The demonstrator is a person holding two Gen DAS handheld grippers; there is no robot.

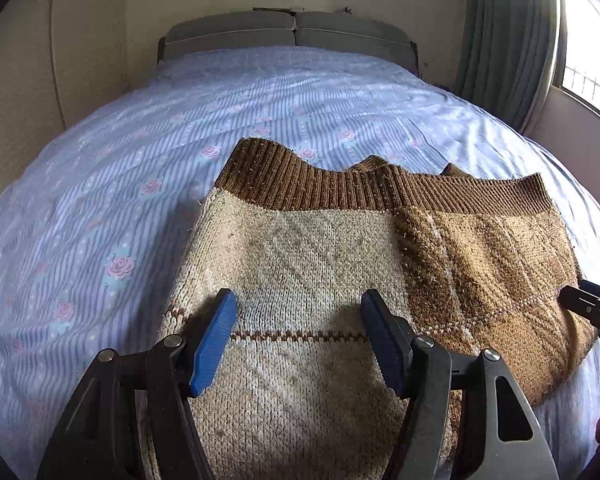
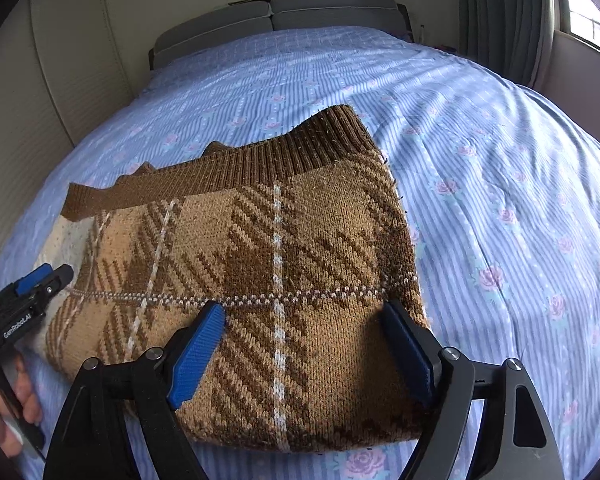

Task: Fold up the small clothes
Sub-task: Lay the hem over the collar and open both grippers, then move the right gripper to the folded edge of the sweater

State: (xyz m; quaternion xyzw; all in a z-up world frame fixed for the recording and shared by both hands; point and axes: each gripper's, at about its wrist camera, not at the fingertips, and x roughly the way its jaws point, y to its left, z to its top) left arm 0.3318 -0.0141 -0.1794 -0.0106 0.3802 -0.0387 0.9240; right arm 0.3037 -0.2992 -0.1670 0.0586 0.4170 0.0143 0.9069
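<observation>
One label, "GenRobot.AI", on left gripper (image 2: 40,280) beside sweater (image 2: 260,280).

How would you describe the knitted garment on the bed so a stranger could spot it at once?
Start at the bed with the blue striped, rose-printed sheet. On its near half lies a knitted brown and tan argyle sweater, partly folded, with a dark ribbed band along its far edge. It is the only garment in view, and one side is cream.

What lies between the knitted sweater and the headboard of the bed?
Only bare bedsheet, blue-striped with pink roses, lies between the sweater and the headboard; both wrist views show this.
</observation>
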